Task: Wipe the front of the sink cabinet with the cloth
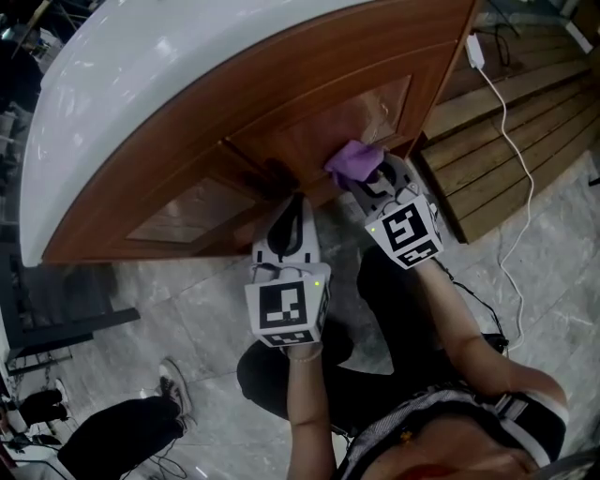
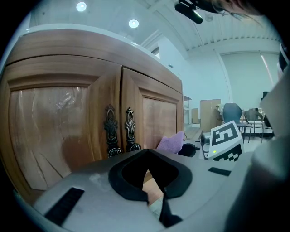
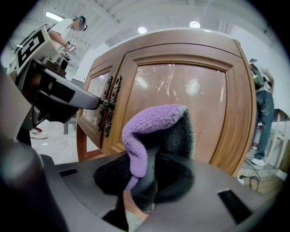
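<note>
Head view: R gripper's (image 1: 367, 181) cloth (image 1: 353, 159) at cabinet door (image 1: 300, 131), cable (image 1: 532, 192) beside.

bright ceiling spots (image 2: 81, 6) glare on the glossy cabinet doors (image 3: 181, 104) (fisheye edges dark, curved), head view dimmer.

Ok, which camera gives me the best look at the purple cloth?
The right gripper view: the cloth fills its centre, clamped in the right hand-held gripper, purple pile and grey backing both clear. The head view shows only a small purple patch at the cabinet door; the left gripper view catches just one corner.
</note>
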Demonstrator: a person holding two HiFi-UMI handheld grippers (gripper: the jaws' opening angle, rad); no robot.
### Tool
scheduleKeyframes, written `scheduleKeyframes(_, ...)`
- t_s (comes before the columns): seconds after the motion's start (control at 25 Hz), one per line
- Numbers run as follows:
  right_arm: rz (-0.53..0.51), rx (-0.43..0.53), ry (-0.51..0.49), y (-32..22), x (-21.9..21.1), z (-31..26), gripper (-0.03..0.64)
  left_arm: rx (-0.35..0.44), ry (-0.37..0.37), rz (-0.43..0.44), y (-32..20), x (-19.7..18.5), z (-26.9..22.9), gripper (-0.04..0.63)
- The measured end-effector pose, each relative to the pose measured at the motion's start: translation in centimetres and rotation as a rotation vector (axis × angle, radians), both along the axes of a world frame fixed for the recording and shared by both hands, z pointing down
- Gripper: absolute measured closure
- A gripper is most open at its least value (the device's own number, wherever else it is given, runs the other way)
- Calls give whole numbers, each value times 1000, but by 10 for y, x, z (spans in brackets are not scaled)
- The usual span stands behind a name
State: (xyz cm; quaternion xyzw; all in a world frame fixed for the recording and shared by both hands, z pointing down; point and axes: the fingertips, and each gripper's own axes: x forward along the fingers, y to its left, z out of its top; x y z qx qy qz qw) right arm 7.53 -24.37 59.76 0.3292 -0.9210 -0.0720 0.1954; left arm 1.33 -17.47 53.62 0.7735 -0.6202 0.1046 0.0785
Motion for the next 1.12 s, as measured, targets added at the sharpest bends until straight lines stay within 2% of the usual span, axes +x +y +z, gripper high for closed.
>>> scheduleKeyframes(0.52, 140, 22, 14, -31, 62, 1, 451, -3, -10, 35, -4, 17, 2, 595)
scheduleKeyframes(0.76, 244, 45, 38, -50, 105, 4, 451, -4, -5, 47, -6, 26, 4, 595)
scheduleKeyframes(1.12, 249, 39, 44, -53, 110, 5, 451, -3, 2, 58, -6, 31, 4, 595)
